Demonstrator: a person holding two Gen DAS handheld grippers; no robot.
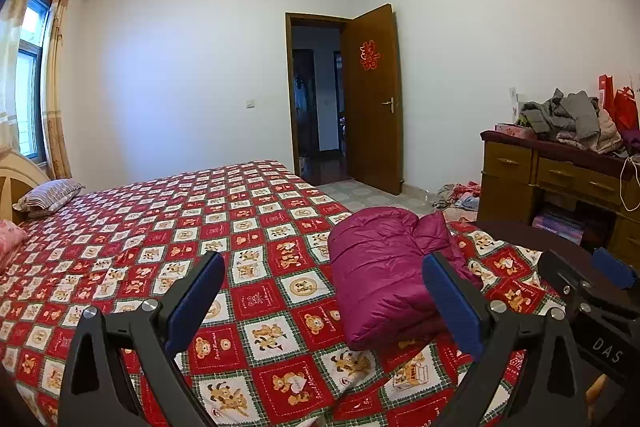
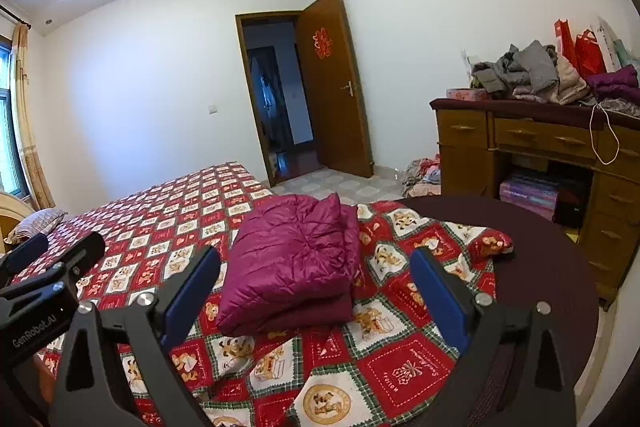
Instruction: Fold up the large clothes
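Blue pads frame both of our views: the left gripper (image 1: pixel 322 291) stands with its jaws wide apart and nothing between them, and the right gripper (image 2: pixel 316 285) is just as wide and empty. Each hovers above the bedspread (image 1: pixel 168 251), clear of the cloth. Just beyond the fingertips lies the jacket (image 2: pixel 292 263), a magenta puffer folded into a thick oblong bundle near the bed's foot corner, resting flat on the checked red spread. Its long axis runs away from us toward the door, with the folded edge nearest and a bunched, creased end farthest. Past it we see a pillow (image 1: pixel 50 195) at the headboard side, a dresser (image 2: pixel 520 147) heaped with clothes (image 2: pixel 532 75), and the open door (image 1: pixel 372 99).
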